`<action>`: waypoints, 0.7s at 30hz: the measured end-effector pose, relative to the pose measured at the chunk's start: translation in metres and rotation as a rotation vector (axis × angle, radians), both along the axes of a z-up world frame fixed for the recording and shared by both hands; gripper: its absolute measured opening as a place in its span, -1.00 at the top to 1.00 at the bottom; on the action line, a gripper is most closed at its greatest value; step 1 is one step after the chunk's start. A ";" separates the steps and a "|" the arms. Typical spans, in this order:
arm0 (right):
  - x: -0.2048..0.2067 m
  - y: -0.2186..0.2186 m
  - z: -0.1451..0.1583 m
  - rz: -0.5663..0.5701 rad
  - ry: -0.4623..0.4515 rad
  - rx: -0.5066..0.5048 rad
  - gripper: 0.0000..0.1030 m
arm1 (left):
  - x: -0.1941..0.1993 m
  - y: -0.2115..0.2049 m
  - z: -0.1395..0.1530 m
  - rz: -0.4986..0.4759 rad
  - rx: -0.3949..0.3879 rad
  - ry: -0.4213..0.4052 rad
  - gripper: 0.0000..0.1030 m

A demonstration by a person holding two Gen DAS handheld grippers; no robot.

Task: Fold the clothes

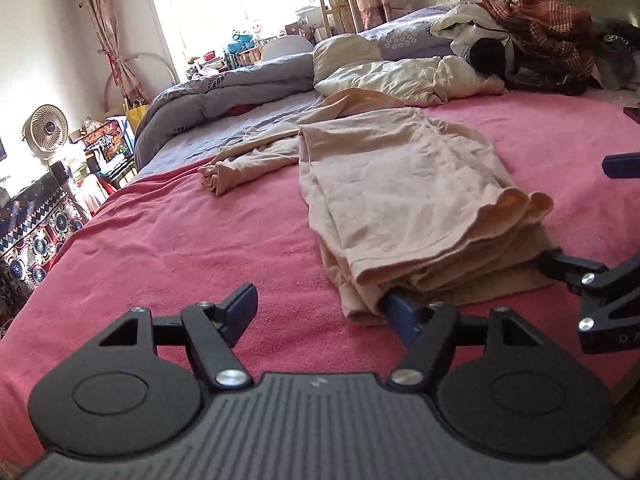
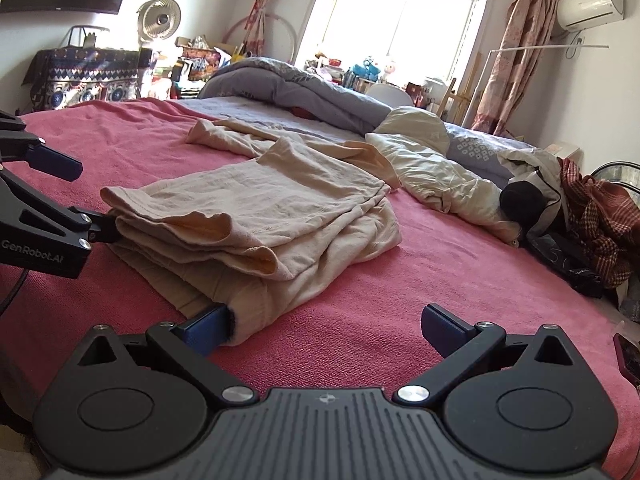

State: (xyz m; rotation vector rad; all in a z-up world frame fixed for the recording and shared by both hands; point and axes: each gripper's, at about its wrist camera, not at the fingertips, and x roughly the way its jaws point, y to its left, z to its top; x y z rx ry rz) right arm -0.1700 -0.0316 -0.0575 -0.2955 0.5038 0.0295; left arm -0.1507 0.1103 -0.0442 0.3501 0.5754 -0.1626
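Left wrist view: left gripper [image 1: 320, 312] jaws apart, right pad tucked into near edge of beige garment [image 1: 404, 200], left pad clear over pink blanket [image 1: 160, 240]. Garment folded in layers, mid-bed, sleeve trailing far left. Right wrist view: right gripper [image 2: 326, 330] jaws apart, left pad under garment's near corner. Grey duvet [image 2: 288, 84] far.

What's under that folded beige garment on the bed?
The beige garment lies on the pink blanket. One finger of each claw, left and right, is tucked under its near edge. Anything else beneath is covered.
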 end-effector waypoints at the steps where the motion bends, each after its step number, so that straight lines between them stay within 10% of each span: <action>1: 0.000 0.000 0.000 -0.001 -0.003 0.000 -0.99 | 0.001 -0.002 -0.001 0.005 0.009 -0.006 -0.46; 21: -0.009 -0.021 0.010 0.074 0.019 0.145 -0.96 | -0.006 0.015 -0.007 0.052 0.042 0.041 -0.53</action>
